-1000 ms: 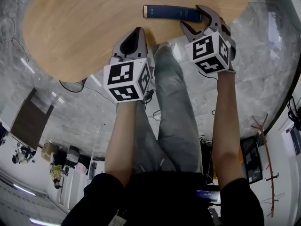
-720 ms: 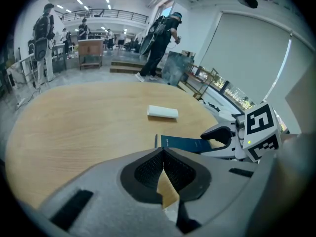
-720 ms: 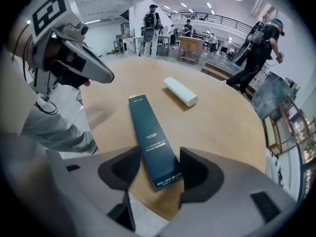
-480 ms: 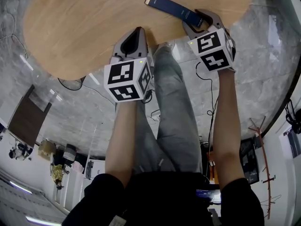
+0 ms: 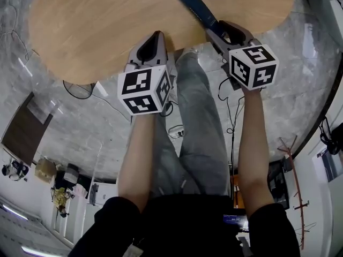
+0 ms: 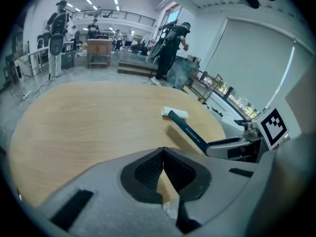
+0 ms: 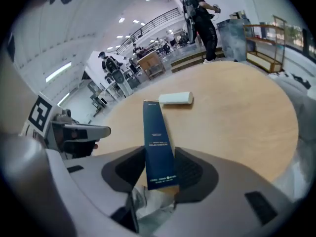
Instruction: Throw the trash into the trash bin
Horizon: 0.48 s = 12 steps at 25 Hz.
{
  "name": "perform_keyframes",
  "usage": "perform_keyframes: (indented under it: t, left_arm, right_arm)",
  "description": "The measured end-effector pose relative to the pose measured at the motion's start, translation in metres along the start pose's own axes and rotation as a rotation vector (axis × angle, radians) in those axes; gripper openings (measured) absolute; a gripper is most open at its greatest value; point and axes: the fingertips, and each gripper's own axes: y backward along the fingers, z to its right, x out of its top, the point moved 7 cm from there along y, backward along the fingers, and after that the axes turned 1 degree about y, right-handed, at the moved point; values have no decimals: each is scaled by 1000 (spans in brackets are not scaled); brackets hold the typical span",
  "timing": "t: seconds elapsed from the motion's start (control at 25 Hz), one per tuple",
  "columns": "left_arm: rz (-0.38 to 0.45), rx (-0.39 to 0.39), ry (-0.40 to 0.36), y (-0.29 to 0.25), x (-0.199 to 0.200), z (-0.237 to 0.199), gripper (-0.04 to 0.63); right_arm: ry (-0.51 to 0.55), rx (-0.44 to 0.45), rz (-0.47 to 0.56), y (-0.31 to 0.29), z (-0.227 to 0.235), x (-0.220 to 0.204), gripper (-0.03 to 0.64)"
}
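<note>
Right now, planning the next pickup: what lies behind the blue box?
A small white box lies on the table beyond the blue box; the table beneath it is covered.

My right claw: pale grey shell, black ribbed pads. Its marker cube: white with black square patterns. Box: dark navy, small pale print, tan end. Surface: light wood, fine grain. Packet: white. Floor: grey, marbled. My trousers: grey.
</note>
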Motion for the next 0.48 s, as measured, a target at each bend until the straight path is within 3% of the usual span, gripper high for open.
perform_keyframes:
  t: [0.16,0.48]
  left_arm:
    - [25,23,36,14,-1,-29,6]
    - [83,103,138,60,-9,-102,6]
  right_arm:
    - [-75,66,37,-18,-30,3,181]
    - [-8,155,30,-59,-109,29,179]
